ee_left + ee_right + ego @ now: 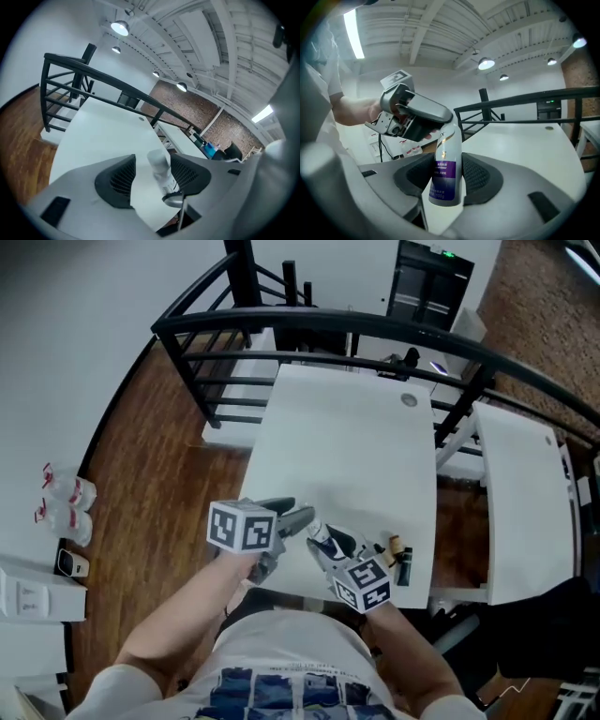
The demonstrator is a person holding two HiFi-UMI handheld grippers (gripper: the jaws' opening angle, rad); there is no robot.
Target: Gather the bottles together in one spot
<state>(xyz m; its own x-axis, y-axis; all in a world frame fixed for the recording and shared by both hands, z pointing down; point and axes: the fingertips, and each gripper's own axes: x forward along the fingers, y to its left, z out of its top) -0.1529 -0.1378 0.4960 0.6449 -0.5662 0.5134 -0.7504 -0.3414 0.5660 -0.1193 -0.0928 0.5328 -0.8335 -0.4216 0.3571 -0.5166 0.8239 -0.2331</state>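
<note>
Bottle of white plastic w/ purple label (446, 168) is clamped in right gripper (447, 177), jaws part-closed & pressing on its lower body, over near edge of white table (347, 446). Left gripper (151, 180) faces it from opposite side: jaws wide apart, bottle's top end between them, close to one pad; contact can't be told. Just beyond, at table's near right corner, sit small brown-capped bottle (394, 545) & small dark bottle (405, 568). Black metal railing (309, 324) rings table's far end.
</note>
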